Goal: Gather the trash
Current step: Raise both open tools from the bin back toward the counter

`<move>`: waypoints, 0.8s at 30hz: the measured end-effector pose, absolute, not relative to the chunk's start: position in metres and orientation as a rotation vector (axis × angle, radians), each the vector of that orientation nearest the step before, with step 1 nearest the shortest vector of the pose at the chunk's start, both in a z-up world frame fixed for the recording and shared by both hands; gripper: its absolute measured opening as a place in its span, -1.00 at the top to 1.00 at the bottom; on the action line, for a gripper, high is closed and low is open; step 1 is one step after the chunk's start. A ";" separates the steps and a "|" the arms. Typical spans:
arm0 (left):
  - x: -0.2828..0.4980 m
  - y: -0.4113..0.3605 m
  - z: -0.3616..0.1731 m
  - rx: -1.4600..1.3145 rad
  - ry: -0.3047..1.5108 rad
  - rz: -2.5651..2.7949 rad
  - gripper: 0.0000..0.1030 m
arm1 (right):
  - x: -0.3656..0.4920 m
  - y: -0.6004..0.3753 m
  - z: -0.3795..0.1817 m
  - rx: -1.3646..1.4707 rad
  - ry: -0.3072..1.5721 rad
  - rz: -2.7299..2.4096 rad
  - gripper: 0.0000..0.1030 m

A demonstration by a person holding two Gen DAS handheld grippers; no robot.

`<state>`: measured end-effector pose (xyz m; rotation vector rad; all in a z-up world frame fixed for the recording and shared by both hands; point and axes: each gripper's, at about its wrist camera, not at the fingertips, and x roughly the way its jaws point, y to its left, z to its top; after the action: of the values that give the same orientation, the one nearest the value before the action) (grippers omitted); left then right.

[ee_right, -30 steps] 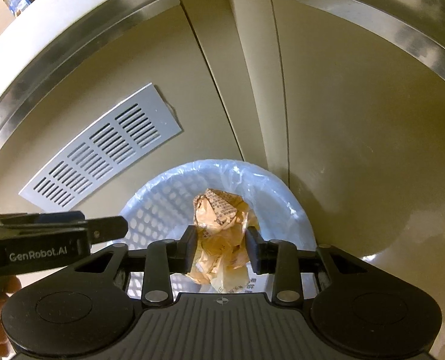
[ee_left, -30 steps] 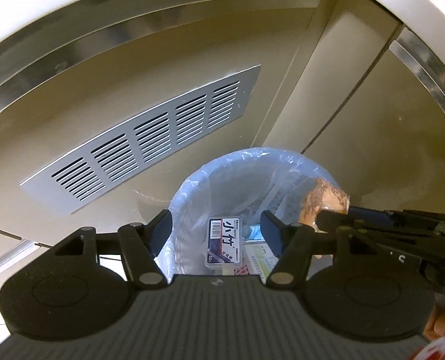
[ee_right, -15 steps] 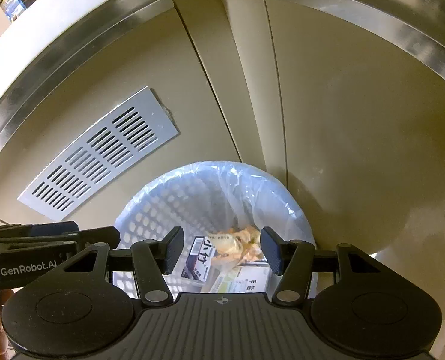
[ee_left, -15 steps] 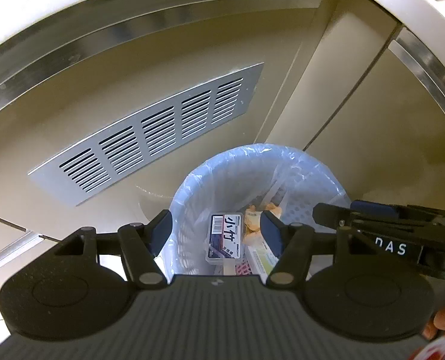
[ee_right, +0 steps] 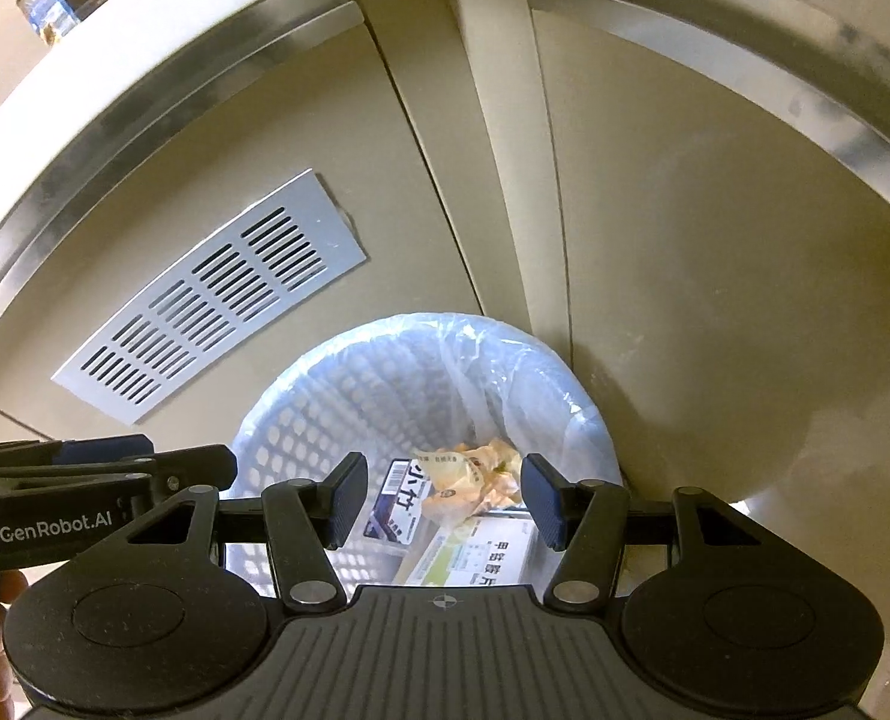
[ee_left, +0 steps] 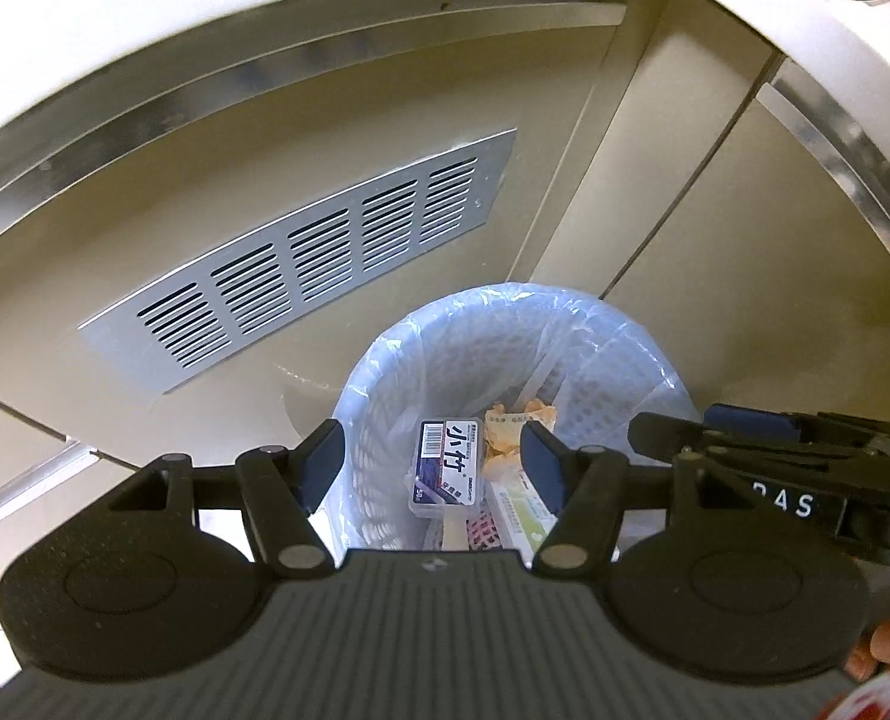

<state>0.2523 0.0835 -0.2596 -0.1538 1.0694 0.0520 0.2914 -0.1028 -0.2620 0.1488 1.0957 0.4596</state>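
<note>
Crumpled paper (ee_right: pixel 475 480) lies in basket (ee_right: pixel 301 420); both claws gape.

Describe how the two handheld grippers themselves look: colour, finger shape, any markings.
Both are matte black plastic with ribbed bodies and round pivot discs. The left gripper and right gripper have dark blue textured pads. White lettering reads "GenRobot.AI" and "DAS". Bare fingertips show at the edges; no cables visible.

The mouth of the lined waste basket (ee_right: pixel 589 420) lies open from above, and both grippers hang over it with fingers spread. Behind the basket, cabinet doors (ee_right: pixel 715 252) and a vent grille (ee_right: pixel 217 294) wall it in. Boxes (ee_right: pixel 481 558) and crumpled paper (ee_right: pixel 475 480) fill the basket's bottom.
</note>
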 end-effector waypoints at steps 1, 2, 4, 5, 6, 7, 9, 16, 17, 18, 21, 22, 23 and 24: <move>0.250 0.083 -0.258 -0.157 1.067 0.055 -0.20 | 0.290 -0.103 -0.261 0.148 1.094 0.464 -0.11; 0.249 0.083 -0.257 -0.159 1.065 0.059 -0.20 | 0.288 -0.102 -0.259 0.146 1.092 0.470 -0.11; 0.245 0.082 -0.253 -0.163 1.059 0.067 -0.20 | 0.285 -0.102 -0.256 0.140 1.089 0.485 -0.11; 0.242 0.082 -0.250 -0.167 1.055 0.073 -0.20 | 0.283 -0.102 -0.254 0.138 1.088 0.493 -0.11; 0.240 0.082 -0.247 -0.172 1.051 0.079 -0.20 | 0.282 -0.102 -0.252 0.138 1.086 0.502 -0.11; 0.238 0.083 -0.243 -0.178 1.046 0.085 -0.20 | 0.280 -0.101 -0.250 0.135 1.083 0.511 -0.11; 0.232 0.082 -0.235 -0.187 1.035 0.099 -0.20 | 0.277 -0.102 -0.244 0.131 1.078 0.529 -0.11; 0.207 0.077 -0.202 -0.212 0.983 0.140 -0.20 | 0.261 -0.111 -0.216 0.132 1.062 0.618 -0.11; 0.203 0.076 -0.197 -0.216 0.975 0.146 -0.20 | 0.258 -0.113 -0.211 0.132 1.061 0.630 -0.12; 0.200 0.074 -0.191 -0.217 0.968 0.150 -0.20 | 0.256 -0.115 -0.206 0.130 1.060 0.643 -0.16; 0.187 0.068 -0.173 -0.213 0.948 0.164 -0.20 | 0.248 -0.123 -0.191 0.132 1.047 0.669 -0.34; 0.183 0.065 -0.167 -0.215 0.940 0.169 -0.20 | 0.246 -0.125 -0.186 0.136 1.043 0.674 -0.34; 0.180 0.064 -0.161 -0.218 0.931 0.174 -0.20 | 0.244 -0.128 -0.180 0.146 1.040 0.681 -0.36; 0.176 0.062 -0.156 -0.221 0.922 0.180 -0.20 | 0.242 -0.132 -0.174 0.157 1.037 0.687 -0.37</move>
<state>0.1759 0.0620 -0.1558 -0.2214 0.9221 0.1803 0.2423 -0.1322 -0.1737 0.1567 1.0370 0.6872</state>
